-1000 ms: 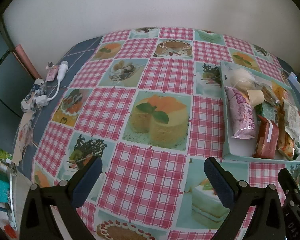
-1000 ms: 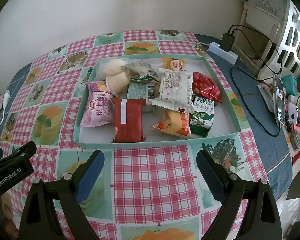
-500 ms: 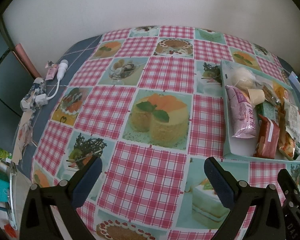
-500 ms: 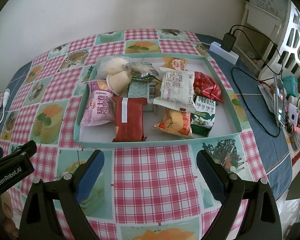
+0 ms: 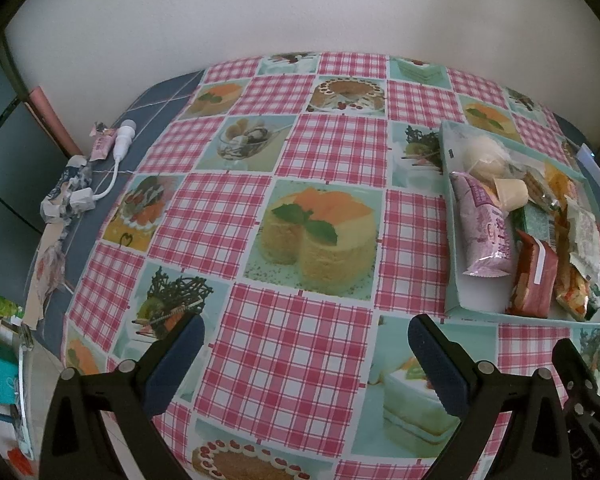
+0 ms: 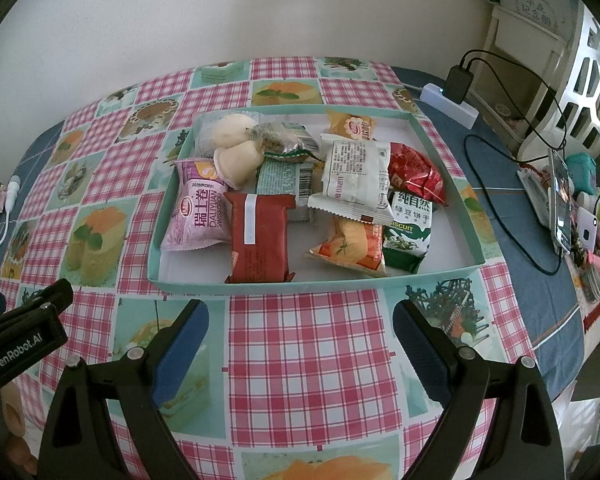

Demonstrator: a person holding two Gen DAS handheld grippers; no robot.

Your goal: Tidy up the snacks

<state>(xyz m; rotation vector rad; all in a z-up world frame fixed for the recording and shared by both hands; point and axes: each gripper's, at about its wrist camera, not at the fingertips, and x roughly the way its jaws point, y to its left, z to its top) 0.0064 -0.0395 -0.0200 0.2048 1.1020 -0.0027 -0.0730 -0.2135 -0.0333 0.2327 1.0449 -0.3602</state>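
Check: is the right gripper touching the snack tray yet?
Apart. The right wrist view shows the right gripper open, with a strip of checked tablecloth plainly visible between its fingertips and the tray's near wall.

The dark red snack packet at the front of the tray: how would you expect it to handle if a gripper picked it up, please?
The dark red packet looks flat and crimp-sealed, so probably light and somewhat floppy. Its glossy film may slip between pads. It lies flat, so it is unlikely to roll.
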